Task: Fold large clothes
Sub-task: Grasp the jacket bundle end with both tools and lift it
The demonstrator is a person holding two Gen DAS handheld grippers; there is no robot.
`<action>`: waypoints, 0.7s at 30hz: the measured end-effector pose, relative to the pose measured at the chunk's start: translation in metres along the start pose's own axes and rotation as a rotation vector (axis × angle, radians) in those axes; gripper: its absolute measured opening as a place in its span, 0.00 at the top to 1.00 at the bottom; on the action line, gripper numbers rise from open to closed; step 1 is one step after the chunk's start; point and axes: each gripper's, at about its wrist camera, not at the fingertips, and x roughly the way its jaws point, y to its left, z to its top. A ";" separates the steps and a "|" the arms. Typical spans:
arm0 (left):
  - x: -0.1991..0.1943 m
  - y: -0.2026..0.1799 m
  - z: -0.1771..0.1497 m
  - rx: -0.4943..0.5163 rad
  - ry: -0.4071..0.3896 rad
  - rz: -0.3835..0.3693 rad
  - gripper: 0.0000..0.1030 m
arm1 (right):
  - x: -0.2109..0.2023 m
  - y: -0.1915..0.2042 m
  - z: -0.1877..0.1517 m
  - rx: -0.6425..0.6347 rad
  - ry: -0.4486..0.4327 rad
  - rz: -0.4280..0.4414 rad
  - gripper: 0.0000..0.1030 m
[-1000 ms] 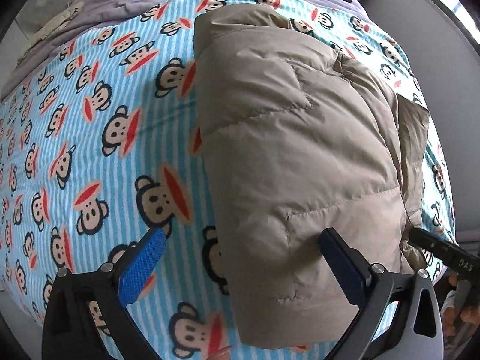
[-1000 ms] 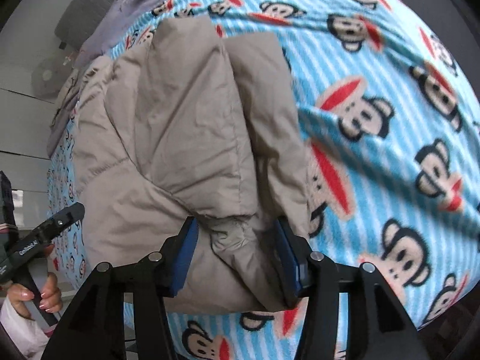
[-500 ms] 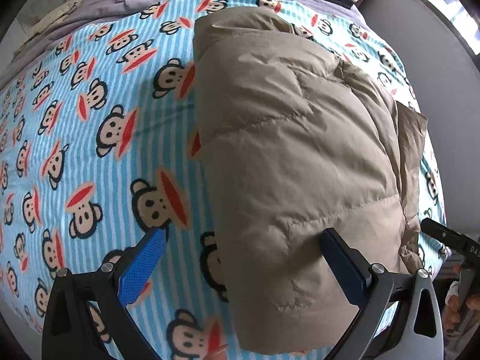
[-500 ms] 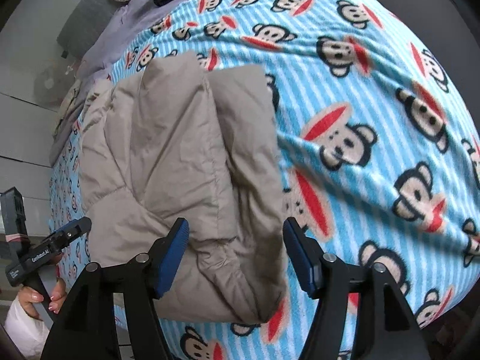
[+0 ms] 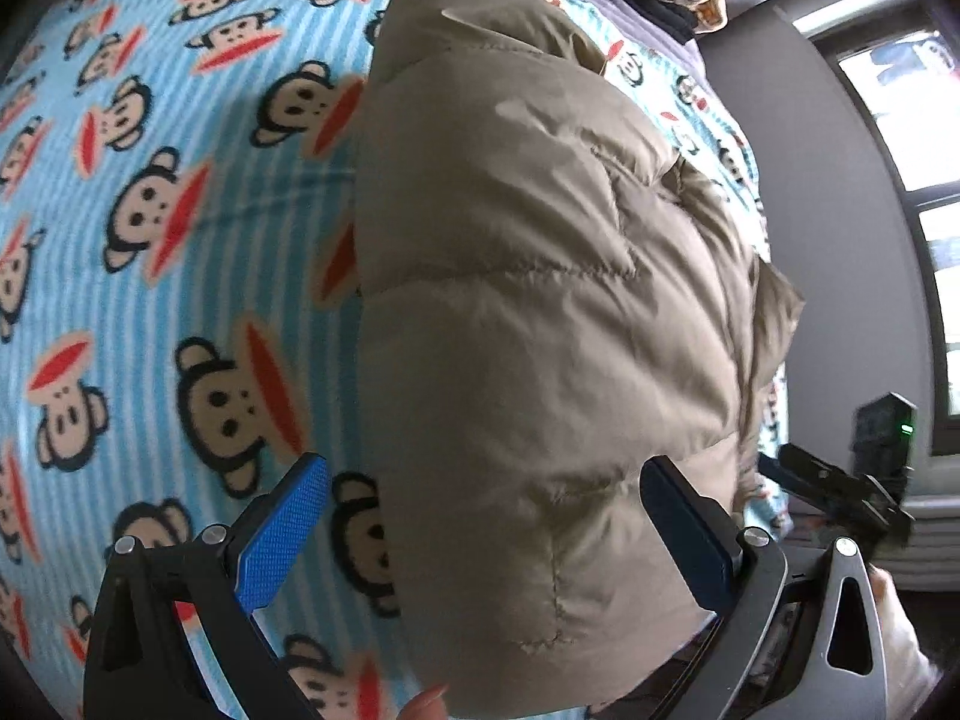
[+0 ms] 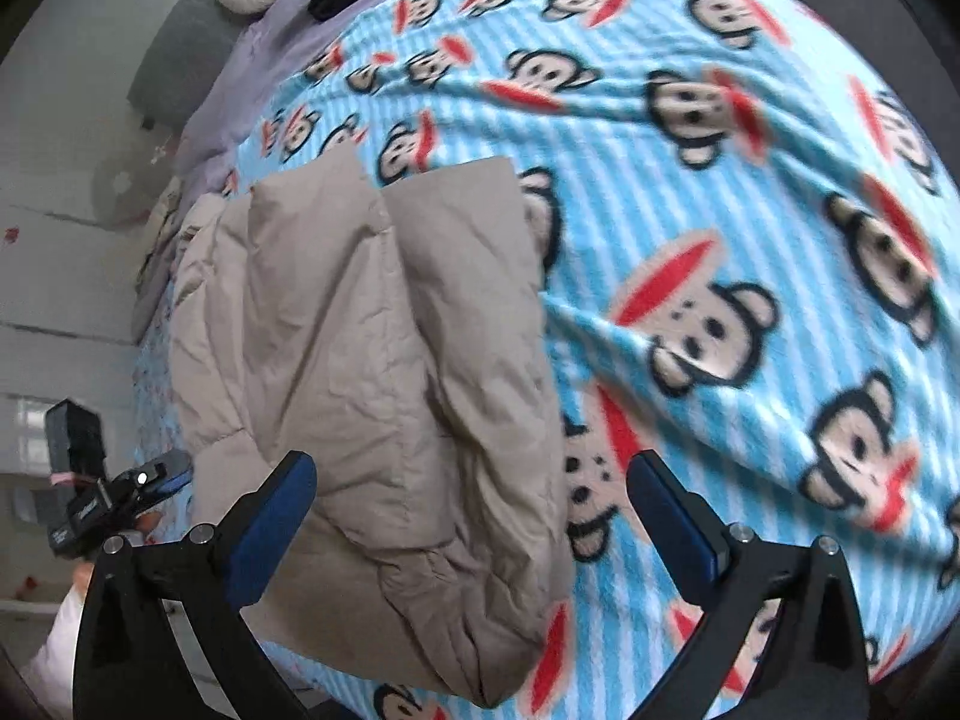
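- The folded beige puffer jacket (image 5: 540, 330) lay on the monkey-print blanket (image 5: 150, 240).
- The right gripper (image 6: 474, 498) had just been opening; its jaws stood wide, the jacket's edge between them, unpressed.
- The left gripper (image 5: 486, 516) was spread wide, holding nothing.

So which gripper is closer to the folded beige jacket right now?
About even. The left gripper hangs open over the jacket's near end; the right gripper, jaws just opened, straddles its near corner. Neither is gripping it.
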 end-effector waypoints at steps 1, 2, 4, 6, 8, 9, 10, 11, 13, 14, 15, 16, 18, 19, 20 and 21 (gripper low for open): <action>0.002 0.003 0.002 -0.002 0.012 -0.038 0.00 | 0.003 0.000 0.003 -0.004 0.015 0.008 0.00; 0.005 0.004 0.004 -0.004 0.026 -0.075 0.00 | 0.007 0.000 0.006 -0.011 0.032 0.016 0.00; 0.013 0.009 0.009 -0.007 0.045 -0.129 0.00 | 0.016 0.000 0.014 -0.027 0.057 0.028 0.00; 0.025 0.011 0.014 -0.010 0.062 -0.155 0.00 | 0.028 -0.002 0.022 -0.039 0.091 0.042 0.00; 0.036 0.012 0.018 -0.005 0.075 -0.187 0.00 | 0.038 -0.005 0.027 -0.036 0.119 0.054 0.00; 0.039 0.013 0.020 -0.002 0.079 -0.196 0.00 | 0.045 -0.007 0.031 -0.035 0.135 0.070 0.00; 0.044 0.014 0.022 0.002 0.085 -0.208 0.00 | 0.050 -0.008 0.034 -0.034 0.144 0.087 0.00; 0.049 0.016 0.025 0.005 0.094 -0.220 0.00 | 0.056 -0.009 0.038 -0.035 0.154 0.114 0.00; 0.058 0.020 0.028 0.001 0.113 -0.248 0.00 | 0.065 -0.011 0.044 -0.037 0.168 0.162 0.00; 0.063 0.023 0.030 -0.007 0.126 -0.265 0.00 | 0.069 -0.011 0.048 -0.036 0.172 0.186 0.00; 0.068 0.025 0.031 -0.017 0.140 -0.285 0.00 | 0.074 -0.012 0.052 -0.035 0.176 0.210 0.00; 0.073 0.026 0.034 -0.023 0.149 -0.301 0.00 | 0.079 -0.012 0.057 -0.033 0.183 0.231 0.00; 0.081 0.029 0.036 -0.035 0.164 -0.337 0.00 | 0.091 -0.012 0.065 -0.020 0.209 0.275 0.00; 0.084 0.029 0.036 -0.043 0.169 -0.349 0.00 | 0.095 -0.013 0.068 -0.014 0.218 0.285 0.00; 0.087 0.029 0.036 -0.052 0.172 -0.359 0.00 | 0.101 -0.013 0.070 -0.005 0.234 0.304 0.00; 0.090 0.028 0.036 -0.065 0.175 -0.369 0.00 | 0.105 -0.012 0.070 0.002 0.244 0.314 0.00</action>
